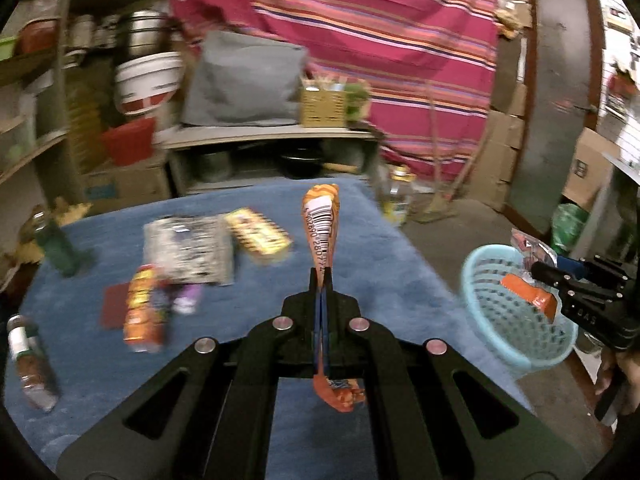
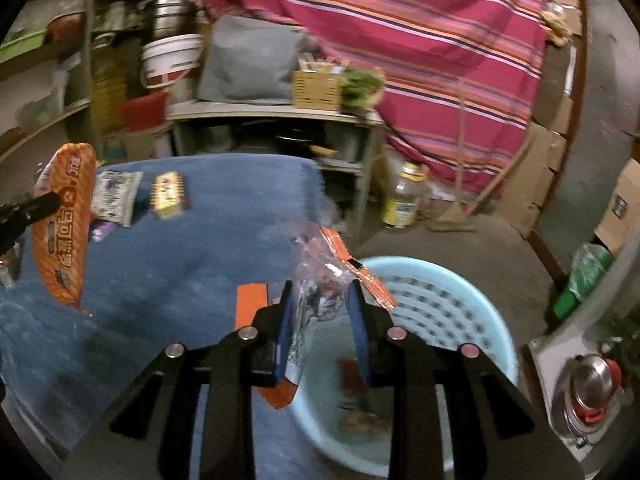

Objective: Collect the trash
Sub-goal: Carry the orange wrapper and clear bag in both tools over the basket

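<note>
The right claw (image 2: 320, 300) pinches a crumpled clear-and-orange wrapper (image 2: 328, 268) just over the near rim of the pale blue basket (image 2: 460, 280) — the nearer hand. The left claw (image 1: 322, 280), clamped shut on an upright orange snack packet (image 1: 322, 220), is over the blue table (image 1: 380, 248) — basket to its right.

My table (image 1: 360, 240) has a fuzzy blue cloth over it. Lying on it: a black-and-white printed packet (image 1: 188, 250), a yellow wrapper (image 1: 258, 232) just beside that, an orange snack pack (image 1: 142, 310) nearer me with a small purple thing (image 1: 188, 298) next to it, and a flat dark red piece (image 1: 114, 306). A green bottle (image 1: 56, 242) stands at the left edge, and another bottle (image 1: 30, 360) with a white label sits closer in. All a bit blurry.
</note>
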### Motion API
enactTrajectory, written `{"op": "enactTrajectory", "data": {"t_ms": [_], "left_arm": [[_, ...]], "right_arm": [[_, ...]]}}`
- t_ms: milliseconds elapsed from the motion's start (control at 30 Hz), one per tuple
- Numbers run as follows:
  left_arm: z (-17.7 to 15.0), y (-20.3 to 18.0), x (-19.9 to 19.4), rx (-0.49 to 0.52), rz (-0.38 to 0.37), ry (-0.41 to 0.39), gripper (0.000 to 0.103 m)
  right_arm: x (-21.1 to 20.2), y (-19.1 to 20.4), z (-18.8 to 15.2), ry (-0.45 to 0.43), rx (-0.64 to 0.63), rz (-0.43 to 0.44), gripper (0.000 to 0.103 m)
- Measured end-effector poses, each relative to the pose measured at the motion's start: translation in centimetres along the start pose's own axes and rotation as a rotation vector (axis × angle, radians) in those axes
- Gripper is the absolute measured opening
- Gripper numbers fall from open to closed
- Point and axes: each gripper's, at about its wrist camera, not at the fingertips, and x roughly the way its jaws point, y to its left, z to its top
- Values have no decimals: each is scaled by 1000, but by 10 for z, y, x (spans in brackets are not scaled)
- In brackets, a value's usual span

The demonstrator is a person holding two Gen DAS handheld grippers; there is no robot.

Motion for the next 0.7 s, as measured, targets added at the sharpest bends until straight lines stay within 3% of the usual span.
{"op": "enactTrajectory", "data": {"t_ms": [300, 700], "left_arm": [[7, -102, 37, 76, -130, 23, 0], [13, -189, 77, 129, -201, 28, 0]], "right_arm": [[-3, -94, -28, 30, 79, -85, 27], [18, -141, -38, 23, 149, -85, 27]]}}
